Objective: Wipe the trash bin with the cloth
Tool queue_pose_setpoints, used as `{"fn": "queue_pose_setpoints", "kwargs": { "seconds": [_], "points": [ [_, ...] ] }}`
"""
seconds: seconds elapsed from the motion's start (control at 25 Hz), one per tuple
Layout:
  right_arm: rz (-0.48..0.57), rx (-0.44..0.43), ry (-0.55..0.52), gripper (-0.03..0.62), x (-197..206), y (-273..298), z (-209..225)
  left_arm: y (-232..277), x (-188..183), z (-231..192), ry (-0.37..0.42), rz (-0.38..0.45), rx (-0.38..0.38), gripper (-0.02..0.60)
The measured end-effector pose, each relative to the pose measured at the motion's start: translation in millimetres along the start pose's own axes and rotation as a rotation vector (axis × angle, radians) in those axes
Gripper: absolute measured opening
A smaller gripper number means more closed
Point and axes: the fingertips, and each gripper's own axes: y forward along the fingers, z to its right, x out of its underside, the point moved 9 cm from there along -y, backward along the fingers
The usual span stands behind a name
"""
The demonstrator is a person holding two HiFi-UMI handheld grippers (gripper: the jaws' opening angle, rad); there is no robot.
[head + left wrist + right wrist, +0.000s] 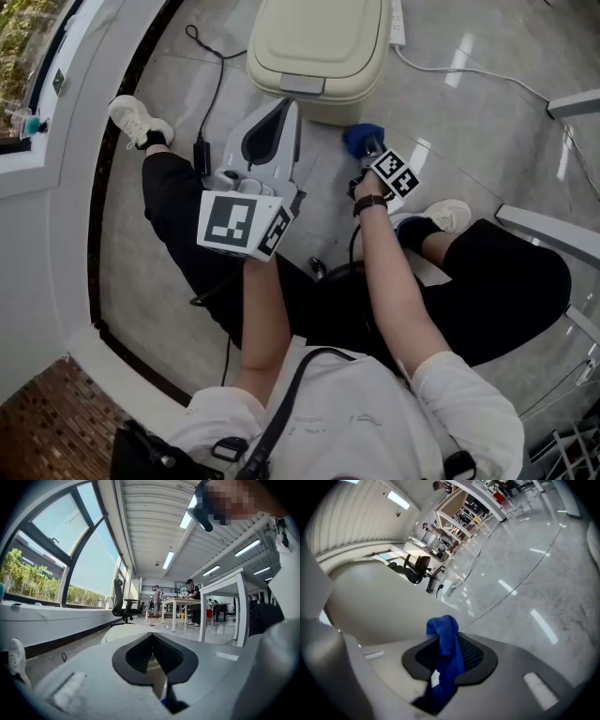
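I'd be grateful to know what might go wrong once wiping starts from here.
1. The cloth is pinched as a narrow bunch in the right gripper, so hard jaw tips may scrape the trash bin.
2. The left gripper, shut and empty, seems held clear of the bin, which may slide when pushed.
3. The black cable beside it could snag.

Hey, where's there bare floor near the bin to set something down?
Barest floor lies right of the trash bin, between the white cable and the shoe. The bin's front is crowded: left gripper, right gripper holding the cloth, legs. A black cable runs on its left.
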Motion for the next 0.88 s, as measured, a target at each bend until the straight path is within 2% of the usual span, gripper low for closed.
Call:
{"fn": "queue_pose_setpoints", "kwargs": {
  "seconds": [0.12,0.2,0.28,0.44,0.52,0.56,0.6,0.64,0.72,0.8,0.88],
  "points": [
    [0.107,-0.088,0.029,0.072,-31,-36,-12,-1,-7,6,0.013,0.013,0.025,0.0],
    [0.178,-0.207,-0.024,0.072,-60,-62,-42,0,-10,13,0.02,0.018,0.052,0.0],
    [0.235,-0.378,-0.085,0.072,-88,-87,-85,1,-12,20,0.026,0.019,0.081,0.0],
    [0.292,-0.782,-0.21,0.072,-128,-132,-178,-3,-21,23,0.03,0.043,0.1,0.0],
    [0.282,-0.935,-0.217,0.072,-137,-144,-205,-2,-26,26,0.032,0.058,0.095,0.0],
    [0.272,-0.982,-0.221,0.072,-136,-146,-213,-1,-28,27,0.032,0.061,0.092,0.0],
    [0.263,-0.997,-0.231,0.072,-133,-145,-216,0,-28,28,0.032,0.063,0.088,0.0],
    [0.26,-0.975,-0.241,0.071,-127,-142,-214,0,-28,29,0.031,0.062,0.085,0.0],
    [0.282,-0.877,-0.211,0.069,-113,-131,-199,1,-27,30,0.031,0.057,0.083,0.0],
    [0.296,-0.786,-0.102,0.069,-97,-113,-171,2,-25,31,0.035,0.051,0.086,0.0],
    [0.236,-0.631,-0.022,0.069,-74,-86,-133,4,-22,30,0.036,0.042,0.086,0.0]
  ]
}}
